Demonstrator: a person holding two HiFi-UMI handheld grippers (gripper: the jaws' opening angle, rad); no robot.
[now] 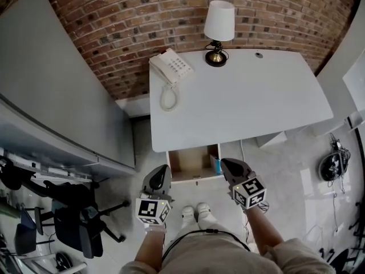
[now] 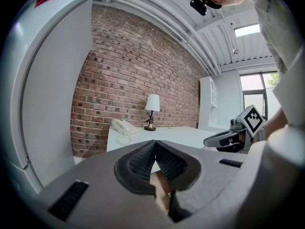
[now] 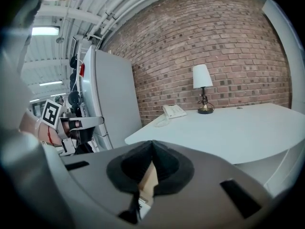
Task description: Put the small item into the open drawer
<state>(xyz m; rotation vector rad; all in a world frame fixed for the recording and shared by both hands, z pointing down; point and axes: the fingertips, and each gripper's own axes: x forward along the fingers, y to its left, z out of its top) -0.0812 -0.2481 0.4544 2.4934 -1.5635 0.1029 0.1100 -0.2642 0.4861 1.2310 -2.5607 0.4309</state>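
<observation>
The left gripper (image 1: pixel 166 168) and the right gripper (image 1: pixel 224 162) hang side by side in front of the near edge of the white surface (image 1: pixel 251 104), over the open drawer (image 1: pixel 191 160). Each gripper has its jaws pressed together and holds nothing. A small blue item (image 1: pixel 217 165) lies at the right end of the drawer, just beside the right gripper. A telephone (image 1: pixel 171 67) and a lamp (image 1: pixel 219 30) stand near the far edge.
</observation>
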